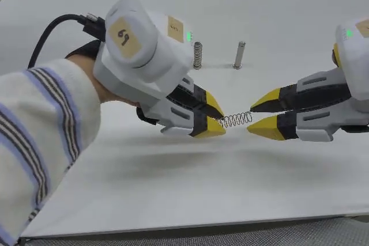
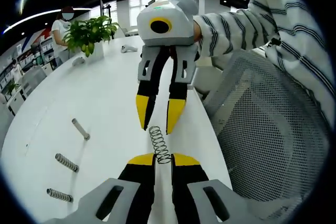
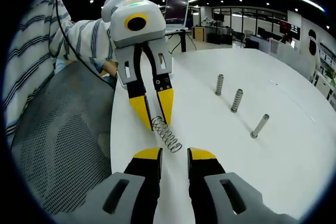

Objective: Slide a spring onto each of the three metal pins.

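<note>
Left gripper [image 1: 218, 121] clenches one end of the spring [image 1: 235, 120], midair over the counter [image 1: 173, 188]; right gripper [image 1: 251, 117] gapes open at the other end. Light, bendy coil, so I'd pinch an end

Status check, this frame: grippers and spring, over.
Left gripper shut on spring. Right gripper open, by spring's free end. Two pins sprung, third pin bare. Nothing blocking it.

A thin silver coil spring [image 1: 235, 120] hangs level above the white table, one end pinched in my left gripper [image 1: 219, 120]. Beyond it three metal pins stand upright (in a row): the first pin [image 3: 219, 84] and second pin [image 3: 237, 100] each wear a spring, and the third pin [image 3: 259, 125] is bare.
</note>
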`<state>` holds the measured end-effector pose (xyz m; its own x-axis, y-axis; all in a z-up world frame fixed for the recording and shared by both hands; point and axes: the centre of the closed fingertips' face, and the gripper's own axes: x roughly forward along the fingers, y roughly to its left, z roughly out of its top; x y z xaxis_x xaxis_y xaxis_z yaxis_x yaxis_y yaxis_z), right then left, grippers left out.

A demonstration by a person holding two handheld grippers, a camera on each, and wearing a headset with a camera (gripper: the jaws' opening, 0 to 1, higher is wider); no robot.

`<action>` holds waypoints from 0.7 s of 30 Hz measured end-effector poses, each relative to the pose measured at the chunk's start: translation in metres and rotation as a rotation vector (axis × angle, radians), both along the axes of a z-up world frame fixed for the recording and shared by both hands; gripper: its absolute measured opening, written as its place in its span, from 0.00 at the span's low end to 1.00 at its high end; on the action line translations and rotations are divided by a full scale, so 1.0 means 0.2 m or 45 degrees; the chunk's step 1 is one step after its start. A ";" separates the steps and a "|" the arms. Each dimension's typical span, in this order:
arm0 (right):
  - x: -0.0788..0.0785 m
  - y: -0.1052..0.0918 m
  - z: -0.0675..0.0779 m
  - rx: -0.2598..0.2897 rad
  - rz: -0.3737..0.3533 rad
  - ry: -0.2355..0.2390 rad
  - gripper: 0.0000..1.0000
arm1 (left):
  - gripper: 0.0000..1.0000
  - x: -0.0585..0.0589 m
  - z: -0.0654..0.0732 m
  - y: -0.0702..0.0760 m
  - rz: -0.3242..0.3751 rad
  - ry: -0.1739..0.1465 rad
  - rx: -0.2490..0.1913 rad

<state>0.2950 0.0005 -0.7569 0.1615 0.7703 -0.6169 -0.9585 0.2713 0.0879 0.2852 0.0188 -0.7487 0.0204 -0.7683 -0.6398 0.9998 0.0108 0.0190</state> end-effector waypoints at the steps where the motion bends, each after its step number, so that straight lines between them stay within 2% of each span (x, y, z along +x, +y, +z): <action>1: 0.00 0.00 0.00 0.001 0.008 0.002 0.16 | 0.04 0.00 0.00 0.00 -0.001 0.002 -0.004; 11: -0.01 0.03 -0.01 -0.004 0.043 -0.001 0.11 | 0.04 -0.01 -0.01 0.00 -0.011 0.001 -0.003; 18: -0.04 0.04 -0.03 -0.016 0.094 0.034 0.09 | 0.03 -0.01 -0.04 0.02 0.004 0.017 0.004; 21: -0.07 0.05 -0.04 -0.011 0.119 0.077 0.09 | 0.03 -0.01 -0.05 0.04 0.011 0.020 0.009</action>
<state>0.2808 0.0109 -0.7640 0.0512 0.7749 -0.6300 -0.9726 0.1819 0.1447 0.2824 0.0261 -0.7584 0.0166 -0.7636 -0.6455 0.9998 0.0191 0.0030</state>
